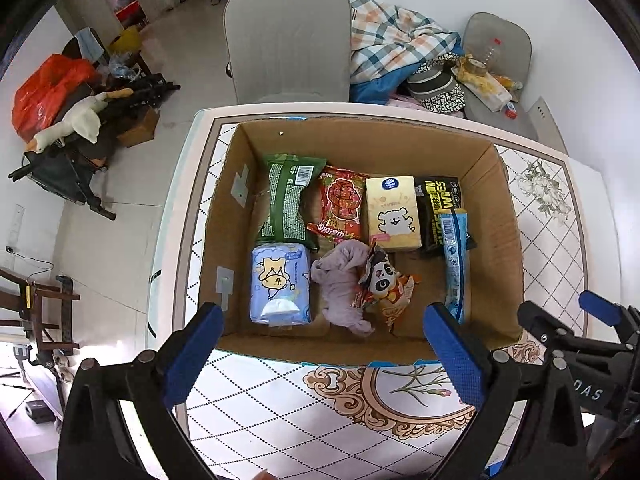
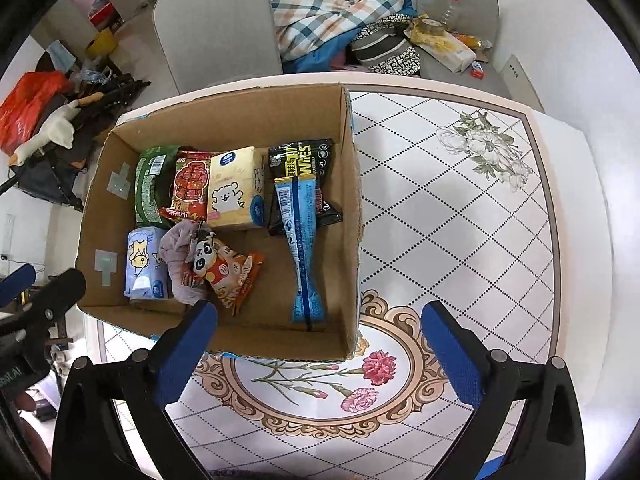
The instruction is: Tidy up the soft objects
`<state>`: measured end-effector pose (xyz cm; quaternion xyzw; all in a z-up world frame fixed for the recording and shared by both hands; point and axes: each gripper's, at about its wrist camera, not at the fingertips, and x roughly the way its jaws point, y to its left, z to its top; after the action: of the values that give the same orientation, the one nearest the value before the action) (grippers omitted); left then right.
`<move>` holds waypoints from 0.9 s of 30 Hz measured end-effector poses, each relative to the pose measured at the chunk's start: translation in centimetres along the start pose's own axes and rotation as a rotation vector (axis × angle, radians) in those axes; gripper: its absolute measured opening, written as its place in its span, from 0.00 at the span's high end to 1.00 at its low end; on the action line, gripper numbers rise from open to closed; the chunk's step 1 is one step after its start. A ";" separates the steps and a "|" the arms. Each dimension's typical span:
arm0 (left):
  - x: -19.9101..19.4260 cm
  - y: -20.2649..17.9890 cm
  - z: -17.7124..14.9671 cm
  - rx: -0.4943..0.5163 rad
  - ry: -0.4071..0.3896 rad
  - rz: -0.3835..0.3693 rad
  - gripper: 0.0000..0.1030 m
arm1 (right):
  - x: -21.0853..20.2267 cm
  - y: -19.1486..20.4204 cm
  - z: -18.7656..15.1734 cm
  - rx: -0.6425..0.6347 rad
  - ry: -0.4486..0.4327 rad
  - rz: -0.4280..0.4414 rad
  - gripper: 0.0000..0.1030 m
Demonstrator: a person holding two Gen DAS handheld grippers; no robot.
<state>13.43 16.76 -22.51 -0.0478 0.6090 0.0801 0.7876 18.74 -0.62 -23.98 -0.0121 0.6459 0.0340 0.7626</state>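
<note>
An open cardboard box [image 1: 496,240] [image 2: 352,208] stands on the patterned table. Inside lie a green pack [image 1: 286,200], a red snack bag [image 1: 344,206], a yellow tissue pack [image 1: 392,212] [image 2: 236,192], a black wipes pack [image 1: 438,208] [image 2: 304,160], a long blue packet [image 1: 454,264] [image 2: 302,248], a blue wet-wipe pack [image 1: 280,288] [image 2: 144,264], a lilac cloth [image 1: 344,284] [image 2: 180,248] and a panda snack bag [image 1: 384,284] [image 2: 224,272]. My left gripper [image 1: 324,356] is open and empty above the box's near edge. My right gripper [image 2: 320,352] is open and empty above the box's near right corner.
The table [image 2: 460,220] extends to the right of the box. Grey chairs [image 1: 286,40] stand behind the table, one holding plaid bedding [image 1: 396,44] and bags. Clutter and a plush goose [image 1: 76,120] sit on the floor at left. The right gripper shows at the left view's edge [image 1: 580,332].
</note>
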 end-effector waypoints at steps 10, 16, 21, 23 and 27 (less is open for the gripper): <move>-4.9 -1.2 -0.9 -0.002 -0.055 -0.011 0.01 | -4.5 -0.8 -1.1 0.016 -0.053 0.016 0.00; -11.5 -1.7 -2.1 0.000 -0.161 0.017 0.01 | -11.4 -1.6 -2.7 0.022 -0.159 0.032 0.00; -15.4 -1.6 -3.2 -0.004 -0.214 0.020 0.01 | -16.5 -1.8 -4.4 0.015 -0.220 0.045 0.00; -16.9 -1.7 -4.0 -0.003 -0.227 0.005 0.01 | -18.7 -1.9 -5.2 0.005 -0.248 0.044 0.00; -19.6 -2.1 -5.2 0.016 -0.251 -0.005 0.01 | -22.4 -2.1 -6.7 -0.007 -0.298 0.045 0.00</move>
<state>4.06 12.42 -4.90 -0.0328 0.5060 0.0788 0.8583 8.61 -3.90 -3.11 0.0050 0.5255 0.0547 0.8490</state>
